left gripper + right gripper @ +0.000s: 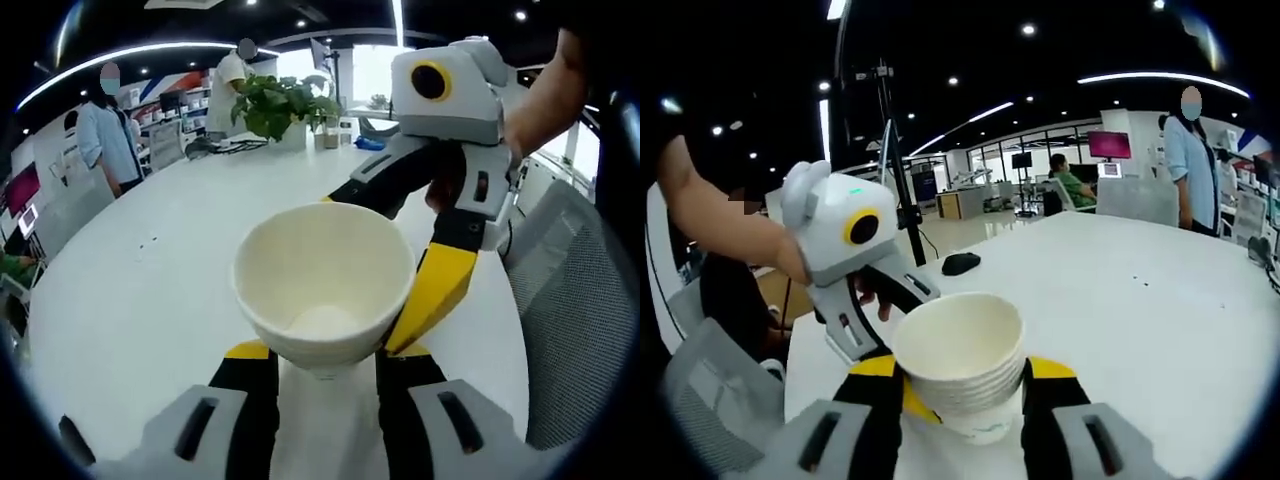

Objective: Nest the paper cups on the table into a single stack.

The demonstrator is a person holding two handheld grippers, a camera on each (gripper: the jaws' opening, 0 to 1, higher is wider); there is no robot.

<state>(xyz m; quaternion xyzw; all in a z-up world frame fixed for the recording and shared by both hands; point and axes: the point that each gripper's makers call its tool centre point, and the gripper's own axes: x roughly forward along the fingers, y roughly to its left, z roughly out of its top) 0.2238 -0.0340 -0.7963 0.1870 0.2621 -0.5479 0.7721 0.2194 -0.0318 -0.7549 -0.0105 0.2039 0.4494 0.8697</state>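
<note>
In the left gripper view, the left tool (325, 352) has its yellow-tipped black jaws closed against the base of a cream-white paper cup (325, 290), open mouth toward the camera, raised over the round white tabletop (140, 290). The right tool (385, 265) reaches in from the right, its jaws straddling that cup's rim. In the right gripper view, the right tool (965, 385) is clamped on a nested stack of white paper cups (962, 365); the left tool (885, 300) is just behind it. Farther off stand a green potted plant (280, 105), a black computer mouse (961, 263) and people.
</note>
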